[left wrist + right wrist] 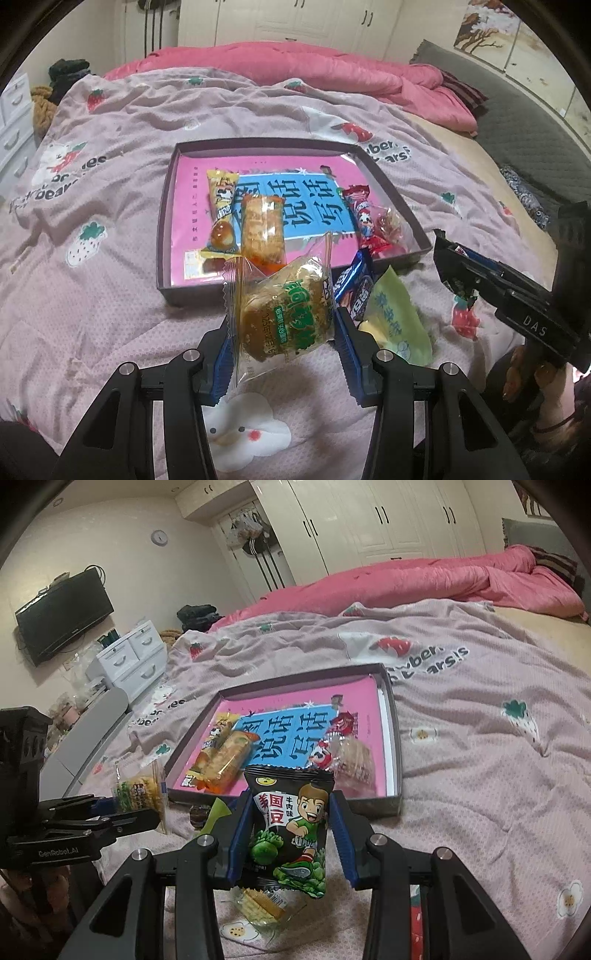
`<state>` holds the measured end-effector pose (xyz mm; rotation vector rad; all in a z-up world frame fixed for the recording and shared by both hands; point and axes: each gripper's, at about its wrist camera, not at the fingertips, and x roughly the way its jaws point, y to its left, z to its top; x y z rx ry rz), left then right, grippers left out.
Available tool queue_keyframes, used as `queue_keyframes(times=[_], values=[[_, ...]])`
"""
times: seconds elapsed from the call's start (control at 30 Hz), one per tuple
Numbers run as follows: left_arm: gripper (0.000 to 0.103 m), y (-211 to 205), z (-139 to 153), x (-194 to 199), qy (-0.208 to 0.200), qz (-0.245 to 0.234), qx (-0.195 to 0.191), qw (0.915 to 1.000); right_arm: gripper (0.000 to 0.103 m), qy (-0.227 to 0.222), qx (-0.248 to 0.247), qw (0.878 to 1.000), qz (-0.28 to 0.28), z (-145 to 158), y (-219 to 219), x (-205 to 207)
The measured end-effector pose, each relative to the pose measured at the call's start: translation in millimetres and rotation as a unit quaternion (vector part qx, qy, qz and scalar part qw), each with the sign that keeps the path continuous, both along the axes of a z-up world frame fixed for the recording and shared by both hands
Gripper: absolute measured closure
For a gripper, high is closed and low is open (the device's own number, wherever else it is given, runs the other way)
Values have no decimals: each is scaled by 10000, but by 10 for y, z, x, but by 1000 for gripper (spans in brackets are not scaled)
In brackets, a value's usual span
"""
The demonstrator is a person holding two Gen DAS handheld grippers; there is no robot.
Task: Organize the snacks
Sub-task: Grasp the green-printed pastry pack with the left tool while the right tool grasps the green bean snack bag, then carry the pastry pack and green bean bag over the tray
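Between left jaws, green-labelled cake packet [284, 317], clamped

pink tray [168, 236], black pea packet [290, 827], strawberry-print blanket [110, 177]

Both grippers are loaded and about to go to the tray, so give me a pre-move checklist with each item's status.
1. Left gripper shut on the green-label cake packet: ok.
2. Right gripper shut on the black bean packet: ok.
3. Both packets lifted off the blanket: ok.
4. Free space in the tray, at the middle and far end: ok.
5. Loose snacks left outside the tray, such as the blue packet and the pale green packet: not ok.
6. Firmness of each grip: cannot tell.
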<state>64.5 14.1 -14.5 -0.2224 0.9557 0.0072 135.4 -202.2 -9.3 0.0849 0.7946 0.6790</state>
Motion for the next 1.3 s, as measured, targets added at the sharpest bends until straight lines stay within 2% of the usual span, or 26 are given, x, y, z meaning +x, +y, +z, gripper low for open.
queue_keyframes(times=[0.7,1.3], values=[[52,70,200,295,-356,157,58,9992,62,-231,370,9990,38,125,21,195],[52,49,131,601,-346,161,102,9992,62,-285,579,9978,143,145,119,407]])
